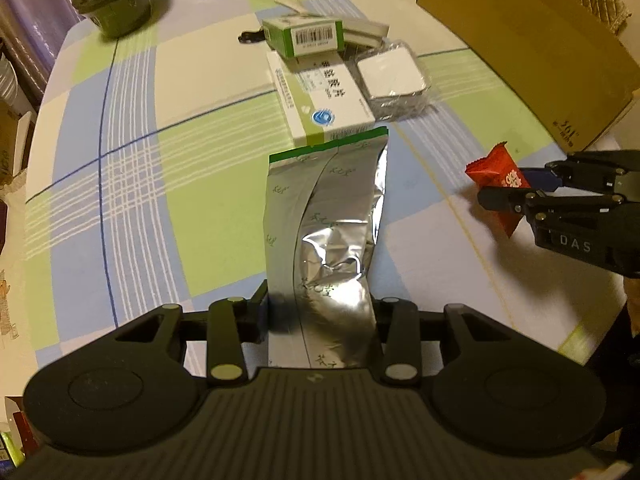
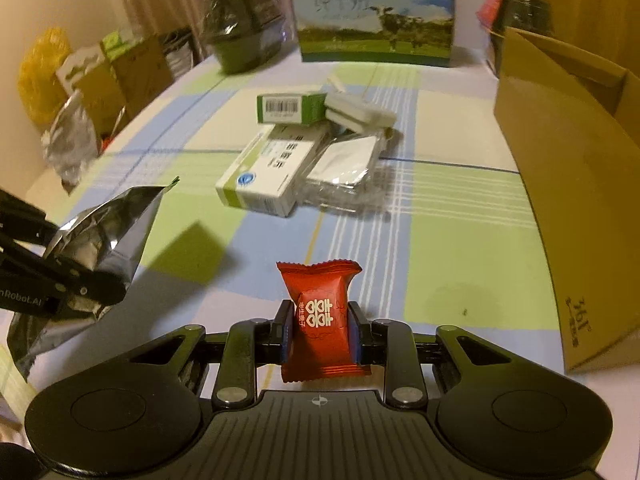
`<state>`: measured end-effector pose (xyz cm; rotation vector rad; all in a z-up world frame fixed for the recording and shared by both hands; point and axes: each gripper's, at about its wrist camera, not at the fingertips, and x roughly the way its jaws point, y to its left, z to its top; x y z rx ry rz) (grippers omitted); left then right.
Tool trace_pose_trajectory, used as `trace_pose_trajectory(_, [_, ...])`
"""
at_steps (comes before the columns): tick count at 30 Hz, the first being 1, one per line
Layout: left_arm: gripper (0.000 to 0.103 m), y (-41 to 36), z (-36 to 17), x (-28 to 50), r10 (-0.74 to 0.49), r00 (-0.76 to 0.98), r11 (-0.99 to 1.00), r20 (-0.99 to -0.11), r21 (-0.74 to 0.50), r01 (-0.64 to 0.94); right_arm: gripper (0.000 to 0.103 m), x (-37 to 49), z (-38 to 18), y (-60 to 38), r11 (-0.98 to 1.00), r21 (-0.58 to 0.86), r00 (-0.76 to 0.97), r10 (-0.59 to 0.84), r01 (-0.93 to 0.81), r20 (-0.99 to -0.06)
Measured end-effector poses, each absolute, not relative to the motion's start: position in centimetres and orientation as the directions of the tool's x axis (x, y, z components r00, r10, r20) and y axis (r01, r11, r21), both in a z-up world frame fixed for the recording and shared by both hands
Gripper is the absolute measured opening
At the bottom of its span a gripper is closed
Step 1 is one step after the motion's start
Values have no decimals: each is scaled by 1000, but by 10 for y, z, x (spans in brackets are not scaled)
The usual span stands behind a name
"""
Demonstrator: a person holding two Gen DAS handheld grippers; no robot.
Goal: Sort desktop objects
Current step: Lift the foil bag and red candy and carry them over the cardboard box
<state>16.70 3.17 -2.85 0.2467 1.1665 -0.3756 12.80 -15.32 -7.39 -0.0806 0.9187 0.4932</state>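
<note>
Your left wrist camera sits just behind the left gripper [image 1: 320, 312], looking forward and down along its fingers over the checked tablecloth [image 1: 132, 168]. Your right wrist camera sits the same way behind the right gripper [image 2: 322, 326], aimed lower and more level across the table. Both face the far edge and share the pile of medicine boxes [image 1: 320, 96] [image 2: 264, 176], the cardboard box [image 1: 520, 44] [image 2: 568, 168] and the milk carton [image 2: 376, 12]. Each view catches the other gripper at its side edge.
</note>
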Motion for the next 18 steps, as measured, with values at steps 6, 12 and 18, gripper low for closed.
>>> trace_pose_trajectory(6, [35,24,-9,154,-174,364,914,-915,-12,406,24,113,-57,-171,898,164,532,380,-408,-757])
trace_pose_trajectory(12, [35,10,13,142,-196,389,914,-900,-24,405,24,103,-32,-184,905,163,568,379,-394,-731])
trace_pose_trajectory(18, [35,-5,36,134,-205,424,916,-882,-21,400,24,98,-5,-192,906,164,597,385,-391,-704])
